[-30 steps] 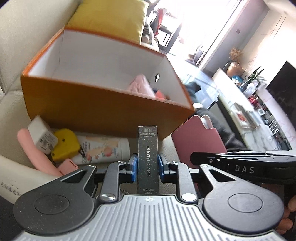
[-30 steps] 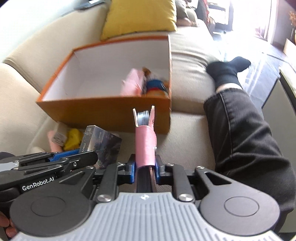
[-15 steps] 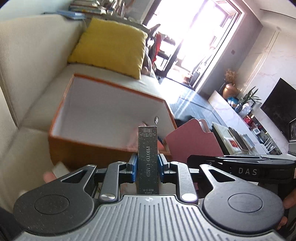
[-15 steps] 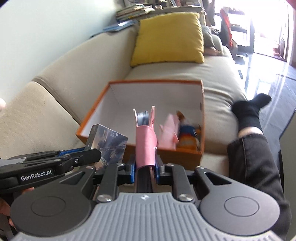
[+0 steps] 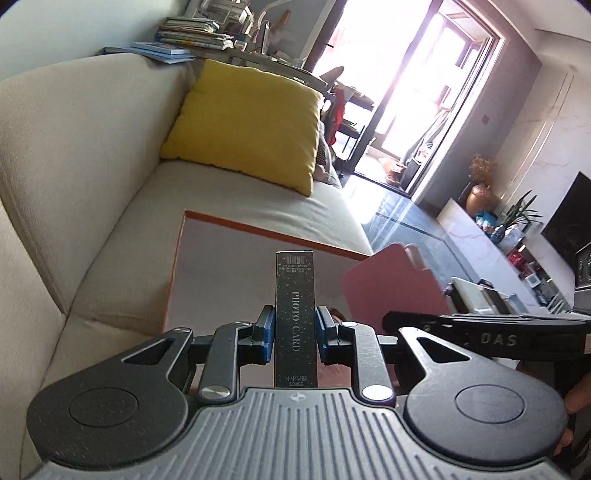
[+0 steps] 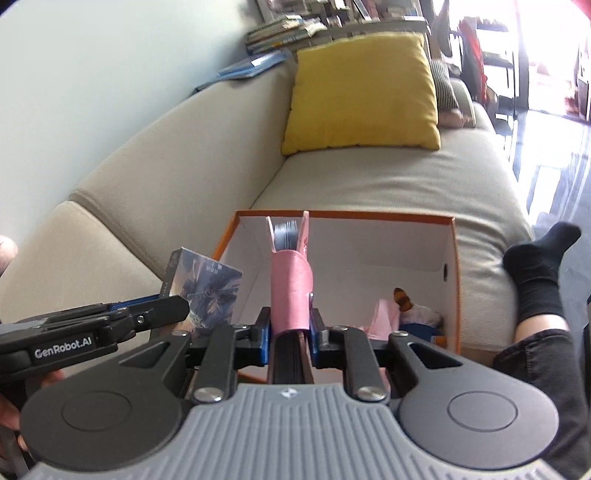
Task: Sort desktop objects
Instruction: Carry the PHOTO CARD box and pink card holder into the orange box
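Note:
My left gripper (image 5: 294,328) is shut on a dark photo card box (image 5: 294,306), held on edge above the near wall of the orange box (image 5: 173,280) on the sofa. Its printed face (image 6: 207,288) shows in the right wrist view. My right gripper (image 6: 291,325) is shut on a pink card holder (image 6: 290,291) with grey cards sticking out of its top, raised over the orange box (image 6: 456,280). The same pink card holder (image 5: 391,284) appears at the right of the left wrist view. Inside the box lie a pink item (image 6: 384,314) and a small toy figure (image 6: 413,310).
A yellow cushion (image 6: 362,96) leans on the beige sofa (image 6: 155,206) behind the box. A person's leg in dark trousers with a black sock (image 6: 539,280) rests at the right of the box. Books (image 5: 192,33) are stacked behind the sofa back.
Both grippers have risen and come forward over the orange box, each keeping its hold. The loose items on the sofa in front of the box have dropped out of view.

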### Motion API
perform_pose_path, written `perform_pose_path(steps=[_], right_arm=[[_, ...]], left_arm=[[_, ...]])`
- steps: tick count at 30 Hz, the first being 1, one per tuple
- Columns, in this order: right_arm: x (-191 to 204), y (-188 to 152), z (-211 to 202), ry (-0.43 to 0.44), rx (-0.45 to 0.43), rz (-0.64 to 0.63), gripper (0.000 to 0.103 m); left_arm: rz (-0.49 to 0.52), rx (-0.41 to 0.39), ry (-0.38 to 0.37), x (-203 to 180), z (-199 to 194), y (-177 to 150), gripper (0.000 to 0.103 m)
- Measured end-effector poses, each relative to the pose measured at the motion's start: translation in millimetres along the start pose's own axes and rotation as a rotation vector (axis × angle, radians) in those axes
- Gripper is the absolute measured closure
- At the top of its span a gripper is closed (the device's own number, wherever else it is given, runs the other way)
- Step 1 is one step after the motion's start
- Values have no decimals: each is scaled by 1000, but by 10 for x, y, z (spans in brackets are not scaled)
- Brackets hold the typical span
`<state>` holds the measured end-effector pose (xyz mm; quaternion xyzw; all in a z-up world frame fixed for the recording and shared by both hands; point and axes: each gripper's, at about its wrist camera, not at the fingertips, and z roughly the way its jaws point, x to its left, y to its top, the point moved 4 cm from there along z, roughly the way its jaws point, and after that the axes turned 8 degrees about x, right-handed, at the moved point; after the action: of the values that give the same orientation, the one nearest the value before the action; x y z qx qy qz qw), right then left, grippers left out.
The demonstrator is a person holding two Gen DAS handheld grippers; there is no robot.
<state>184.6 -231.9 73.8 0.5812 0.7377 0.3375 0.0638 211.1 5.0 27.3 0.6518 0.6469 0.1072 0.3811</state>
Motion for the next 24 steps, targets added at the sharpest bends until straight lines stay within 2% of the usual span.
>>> perform_pose_path(steps=[11, 18, 24], right_arm=[[-255, -56, 1016, -52, 178, 69, 83], [-270, -179, 1416, -55, 275, 42, 83], [-231, -240, 1511, -207, 296, -19, 83]], left_arm=[[4, 158, 62, 208, 937, -57, 78], [12, 213, 85, 283, 1175, -101, 78], [8, 244, 70, 332, 1257, -132, 78]])
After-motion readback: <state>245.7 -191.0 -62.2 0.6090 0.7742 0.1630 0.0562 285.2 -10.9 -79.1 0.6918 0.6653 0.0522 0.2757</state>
